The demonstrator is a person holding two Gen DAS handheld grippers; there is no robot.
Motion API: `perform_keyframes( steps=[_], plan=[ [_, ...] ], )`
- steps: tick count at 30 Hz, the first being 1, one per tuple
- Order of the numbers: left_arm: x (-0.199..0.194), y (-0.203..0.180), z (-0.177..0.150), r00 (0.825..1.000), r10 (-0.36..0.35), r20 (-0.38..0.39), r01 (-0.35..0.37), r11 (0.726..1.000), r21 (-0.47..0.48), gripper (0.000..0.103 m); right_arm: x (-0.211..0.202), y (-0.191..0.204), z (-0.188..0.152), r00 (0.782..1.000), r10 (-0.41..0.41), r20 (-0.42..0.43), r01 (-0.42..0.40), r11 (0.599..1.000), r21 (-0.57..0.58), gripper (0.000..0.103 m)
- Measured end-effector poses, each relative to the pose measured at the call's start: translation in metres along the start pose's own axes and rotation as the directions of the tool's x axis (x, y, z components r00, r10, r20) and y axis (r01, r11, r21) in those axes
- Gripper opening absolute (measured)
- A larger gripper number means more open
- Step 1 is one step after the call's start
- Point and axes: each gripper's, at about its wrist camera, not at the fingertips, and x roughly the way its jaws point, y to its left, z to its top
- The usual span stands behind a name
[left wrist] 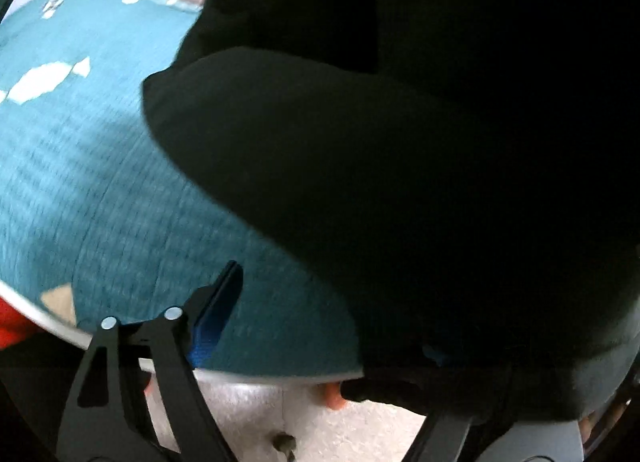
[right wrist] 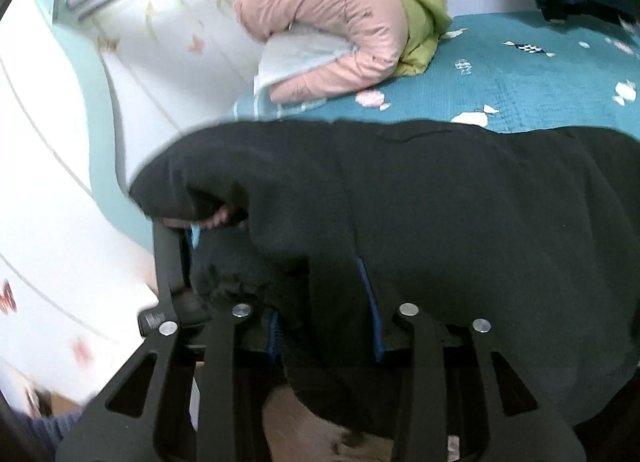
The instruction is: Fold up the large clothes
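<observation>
Black garment [right wrist: 460, 222] over blue-padded fingers [right wrist: 370, 302], pink-green quilt [right wrist: 352, 30] beyond.

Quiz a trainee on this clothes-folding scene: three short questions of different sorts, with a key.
1. True or false: the black garment lies on a teal bedspread.
2. In the right wrist view, what lies on the bed beyond the garment? A) pink-and-green quilt B) red suitcase C) wooden chair
3. Fill in: between the jaws of the right gripper there is ____.

Key: 1 true; 2 A; 3 the black garment's fabric.
</observation>
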Motion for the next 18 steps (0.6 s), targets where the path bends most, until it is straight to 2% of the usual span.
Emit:
perform_keyframes(
  steps=[3, 6, 8, 11, 12, 13, 15, 16, 18],
  plan=[
    [-0.003, -0.011, 0.005, 1.000, -0.013, 0.023, 0.011, 0.996, 0.087, 0.076, -0.012, 0.002, -0.004, 0.998, -0.004, -0.069, 0.000, 0.998, -0.069, 0.043],
    [-0.003, -0.018, 0.013, 0.999, -0.018, 0.027, 0.014, 0.991, 0.133, 0.072, -0.035, -0.003, -0.006, 0.992, 0.037, -0.123, -0.048, 0.995, -0.088, 0.048],
    [-0.003, -0.016, 0.021, 0.999, -0.028, 0.018, 0.026, 0.992, 0.125, 0.062, -0.055, -0.013, -0.003, 0.989, 0.077, -0.124, -0.084, 0.995, -0.053, 0.051],
    [-0.003, -0.015, 0.027, 0.999, -0.028, 0.023, 0.025, 0.990, 0.140, 0.062, -0.083, -0.045, 0.010, 0.995, 0.088, -0.056, -0.085, 0.995, 0.048, 0.051],
    [-0.004, -0.015, 0.029, 0.999, -0.033, 0.024, 0.029, 0.989, 0.147, 0.062, -0.085, -0.058, 0.014, 0.996, 0.077, -0.043, -0.073, 0.994, 0.081, 0.048],
    [-0.004, -0.017, 0.031, 0.999, -0.037, 0.025, 0.032, 0.986, 0.161, 0.062, -0.082, -0.074, 0.021, 0.998, 0.053, -0.031, -0.049, 0.991, 0.121, 0.032],
    [-0.006, -0.029, 0.037, 0.999, -0.042, 0.026, 0.036, 0.983, 0.180, 0.062, -0.067, -0.092, 0.035, 0.996, 0.078, -0.031, -0.072, 0.984, 0.162, 0.016],
    [-0.008, -0.033, 0.036, 0.999, -0.043, 0.026, 0.038, 0.982, 0.186, 0.062, -0.058, -0.099, 0.042, 0.995, 0.098, -0.032, -0.090, 0.979, 0.181, 0.012],
    [-0.007, -0.038, 0.040, 0.999, -0.045, 0.022, 0.040, 0.982, 0.184, 0.062, -0.030, -0.115, 0.056, 0.995, 0.087, -0.041, -0.076, 0.973, 0.219, 0.008]
  ],
)
